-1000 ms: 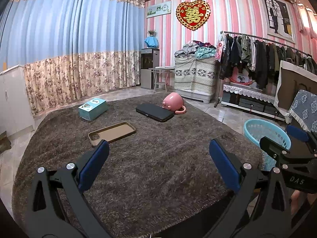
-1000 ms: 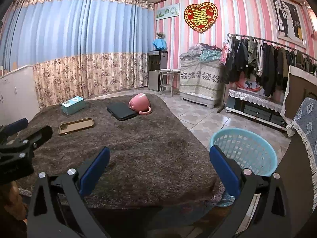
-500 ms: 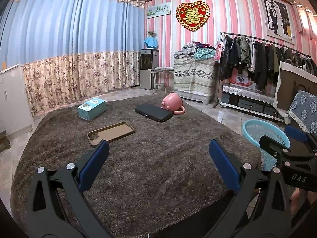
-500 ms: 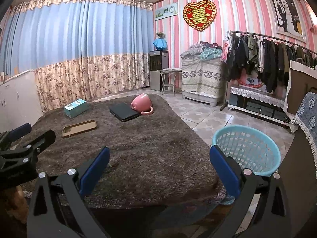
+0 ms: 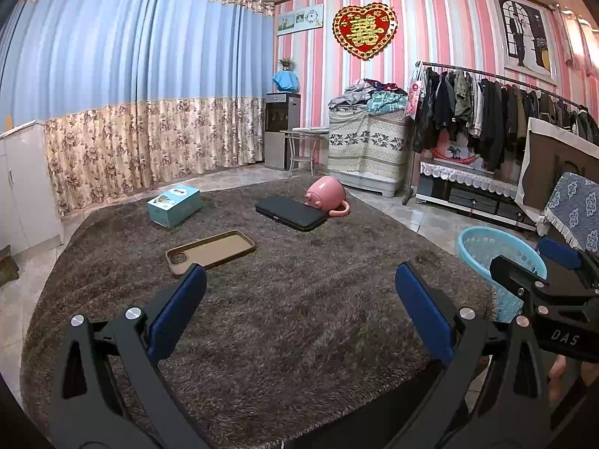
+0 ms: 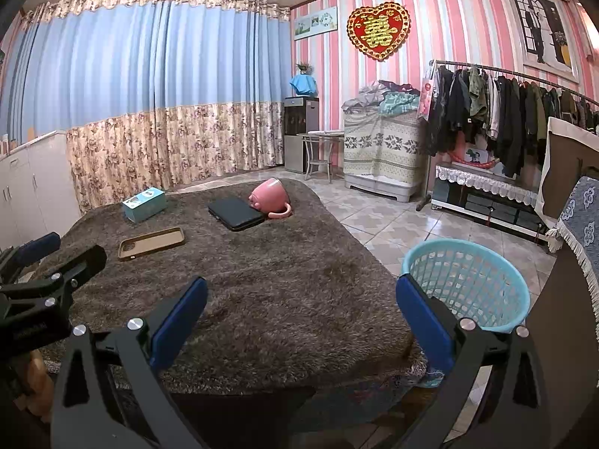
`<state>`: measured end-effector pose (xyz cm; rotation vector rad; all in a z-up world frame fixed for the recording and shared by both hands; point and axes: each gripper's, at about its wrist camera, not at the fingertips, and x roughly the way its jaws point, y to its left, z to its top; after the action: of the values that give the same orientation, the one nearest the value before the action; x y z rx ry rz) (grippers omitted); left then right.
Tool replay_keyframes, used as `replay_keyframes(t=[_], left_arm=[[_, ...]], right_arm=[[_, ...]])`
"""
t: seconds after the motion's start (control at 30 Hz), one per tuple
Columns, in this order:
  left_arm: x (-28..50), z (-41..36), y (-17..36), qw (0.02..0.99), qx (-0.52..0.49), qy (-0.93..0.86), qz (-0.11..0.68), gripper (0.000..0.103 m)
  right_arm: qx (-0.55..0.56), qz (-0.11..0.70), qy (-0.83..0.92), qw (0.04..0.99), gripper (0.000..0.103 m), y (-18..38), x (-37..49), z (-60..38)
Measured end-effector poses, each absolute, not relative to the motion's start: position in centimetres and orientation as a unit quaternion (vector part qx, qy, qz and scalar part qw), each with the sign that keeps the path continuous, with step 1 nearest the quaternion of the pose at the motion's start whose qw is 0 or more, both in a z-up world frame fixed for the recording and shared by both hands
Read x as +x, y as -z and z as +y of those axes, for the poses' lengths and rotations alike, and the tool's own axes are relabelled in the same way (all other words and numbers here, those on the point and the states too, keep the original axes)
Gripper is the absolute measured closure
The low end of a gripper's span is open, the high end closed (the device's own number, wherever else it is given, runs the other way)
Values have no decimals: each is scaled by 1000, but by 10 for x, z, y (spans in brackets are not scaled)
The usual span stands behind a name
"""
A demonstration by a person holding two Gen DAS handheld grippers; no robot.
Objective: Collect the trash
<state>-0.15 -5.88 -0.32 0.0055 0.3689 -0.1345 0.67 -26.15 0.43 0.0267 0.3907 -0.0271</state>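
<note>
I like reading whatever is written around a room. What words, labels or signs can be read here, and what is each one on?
"DAS": white letters on the black body of the right gripper, in the left wrist view.
"囍": gold double-happiness character on the red heart wall hanging.
Teal box on the brown rug: printed picture and text, too small to read.
Small wall pictures: too blurred to read.

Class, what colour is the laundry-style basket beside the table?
Light blue basket, clearest in the right wrist view.
</note>
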Motion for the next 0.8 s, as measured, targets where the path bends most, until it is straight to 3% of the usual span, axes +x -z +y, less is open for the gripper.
replay_keyframes(t=[0.8], left_arm=[[0,-55,0,981,1,62,182,5]], right_arm=[[13,189,15,982,5,-9,6,-262]])
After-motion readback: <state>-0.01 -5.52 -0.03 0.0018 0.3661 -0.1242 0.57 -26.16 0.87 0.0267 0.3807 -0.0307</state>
